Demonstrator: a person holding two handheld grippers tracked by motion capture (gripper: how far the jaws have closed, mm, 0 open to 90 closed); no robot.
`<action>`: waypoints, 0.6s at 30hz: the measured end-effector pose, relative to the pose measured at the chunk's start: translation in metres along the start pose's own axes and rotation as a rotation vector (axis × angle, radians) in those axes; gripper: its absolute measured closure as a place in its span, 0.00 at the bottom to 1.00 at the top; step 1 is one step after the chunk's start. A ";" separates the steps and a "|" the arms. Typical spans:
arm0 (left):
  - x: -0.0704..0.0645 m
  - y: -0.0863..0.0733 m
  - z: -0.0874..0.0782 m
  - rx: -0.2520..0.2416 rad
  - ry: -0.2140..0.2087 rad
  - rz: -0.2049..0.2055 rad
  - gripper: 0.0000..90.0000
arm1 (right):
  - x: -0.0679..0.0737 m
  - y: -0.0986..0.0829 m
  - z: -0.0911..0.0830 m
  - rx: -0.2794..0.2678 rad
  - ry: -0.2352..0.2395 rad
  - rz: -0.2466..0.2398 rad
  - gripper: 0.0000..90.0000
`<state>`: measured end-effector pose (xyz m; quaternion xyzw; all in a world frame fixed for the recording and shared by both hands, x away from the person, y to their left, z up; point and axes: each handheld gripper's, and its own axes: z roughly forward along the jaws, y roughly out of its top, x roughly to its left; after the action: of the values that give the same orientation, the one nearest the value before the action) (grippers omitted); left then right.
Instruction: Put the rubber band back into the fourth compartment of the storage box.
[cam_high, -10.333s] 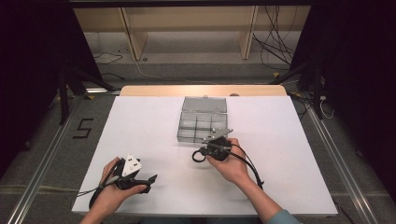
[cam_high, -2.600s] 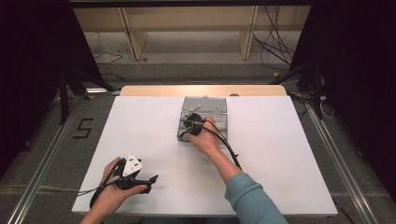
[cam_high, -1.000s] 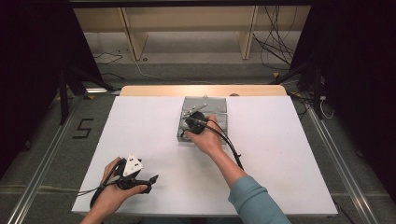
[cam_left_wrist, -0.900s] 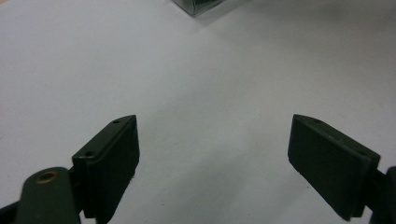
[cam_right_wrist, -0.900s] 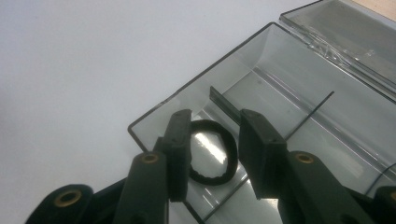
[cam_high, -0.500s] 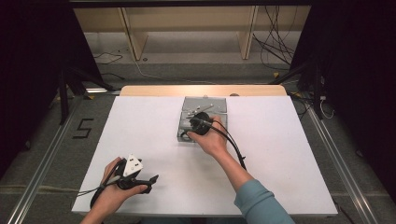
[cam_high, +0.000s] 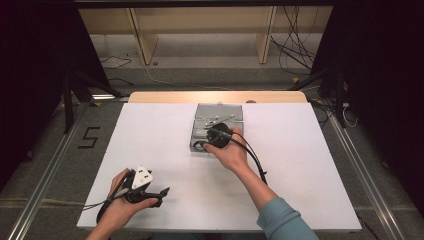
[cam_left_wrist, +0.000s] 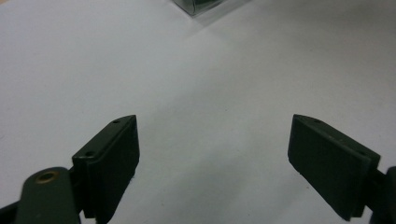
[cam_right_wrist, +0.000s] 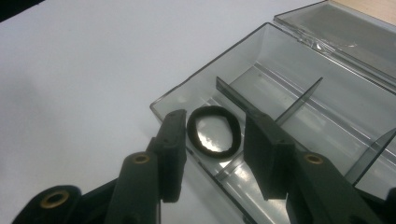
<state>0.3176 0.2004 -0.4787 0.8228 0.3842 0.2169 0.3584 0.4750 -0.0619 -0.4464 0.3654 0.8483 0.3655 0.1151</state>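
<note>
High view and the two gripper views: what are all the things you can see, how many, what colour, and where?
clear grey plastic box with dividers: one, see-through grey, lid open, at the far middle of the table
black round elastic band: one, black, lying flat in the box's near corner compartment
white flat table top: one, white, under everything
light wooden shelf frame: one, pale wood, on the floor beyond the table
black number 5 mark: one, black, on the floor left of the table
left gripper: one, black, jaws wide apart over bare table, near left
right gripper: one, black, jaws apart, over the box's near corner by the band
</note>
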 end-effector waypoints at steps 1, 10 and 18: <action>0.000 0.000 0.000 -0.001 0.000 -0.002 0.18 | 0.000 -0.001 -0.001 -0.003 0.003 0.004 0.66; 0.000 0.000 0.000 -0.001 0.000 -0.002 0.18 | -0.003 -0.008 -0.012 -0.024 0.014 0.003 0.61; 0.000 0.000 0.000 0.001 0.000 -0.002 0.18 | -0.006 -0.017 -0.023 -0.020 0.028 -0.014 0.57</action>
<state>0.3175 0.2002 -0.4790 0.8225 0.3850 0.2162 0.3584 0.4596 -0.0865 -0.4431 0.3533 0.8485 0.3785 0.1095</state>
